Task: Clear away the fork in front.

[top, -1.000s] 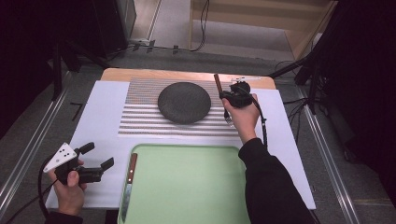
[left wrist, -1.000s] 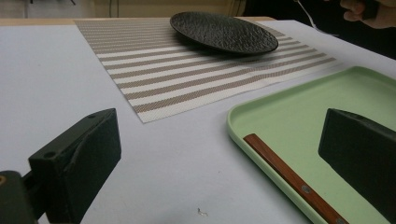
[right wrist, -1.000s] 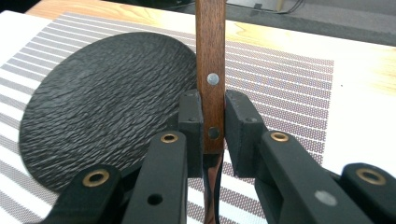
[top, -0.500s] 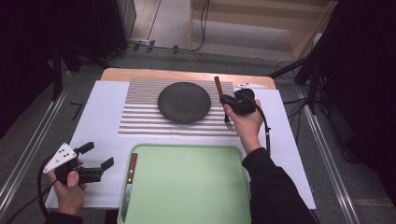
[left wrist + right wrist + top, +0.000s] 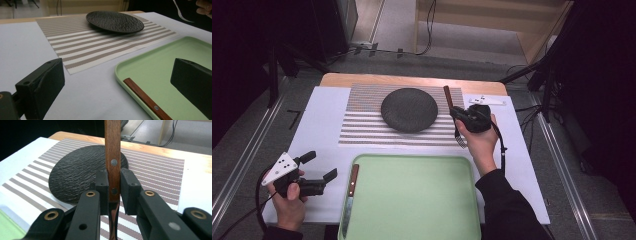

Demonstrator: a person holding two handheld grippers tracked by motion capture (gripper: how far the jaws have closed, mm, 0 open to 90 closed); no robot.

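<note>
My right gripper [image 5: 466, 118] is shut on a fork's wooden handle [image 5: 447, 95], just right of the black plate [image 5: 409, 109]. The fork's metal tines [image 5: 460, 140] point back toward the person, over the striped placemat [image 5: 362, 125]. In the right gripper view the jaws clamp the fork handle [image 5: 112, 157], with the plate [image 5: 77, 180] behind it. My left gripper [image 5: 321, 165] stands open and holds nothing at the near left, beside the green tray [image 5: 412, 165]. A wood-handled knife [image 5: 350, 197] lies along the tray's left rim; its handle [image 5: 146, 98] shows between the left gripper's jaws [image 5: 117, 86].
A white sheet [image 5: 319, 120] covers the wooden table [image 5: 412, 80]. A small white object [image 5: 484, 100] lies at the back right. Cables and dark stands surround the table. The tray's [image 5: 162, 62] inside is bare apart from the knife.
My right gripper has carried the fork a little to the right and nearer the person, beside the plate. The left gripper has stayed put.
</note>
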